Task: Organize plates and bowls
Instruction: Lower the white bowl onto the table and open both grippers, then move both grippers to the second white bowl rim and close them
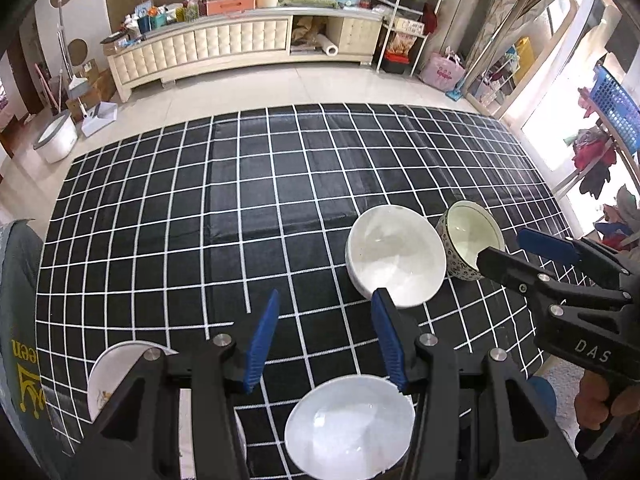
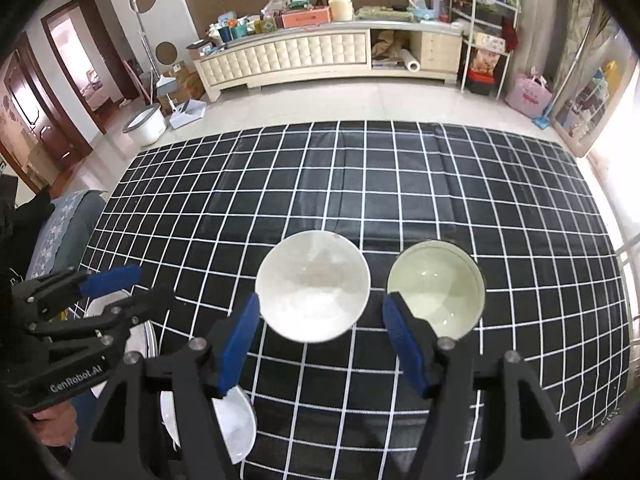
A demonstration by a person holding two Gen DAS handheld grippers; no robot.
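Right wrist view: the empty, spread right gripper [image 2: 316, 344] hovers nearest the white bowl [image 2: 313, 285], just ahead between its fingers.

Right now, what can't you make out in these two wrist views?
- Plate, left wrist view: largely hidden behind the left gripper; its print is unreadable.
- Near white bowl: bottom rim cut off by the frame edge; in the right wrist view the right gripper covers most of it.
- Patterned bowl: near side hidden by the right gripper's finger.
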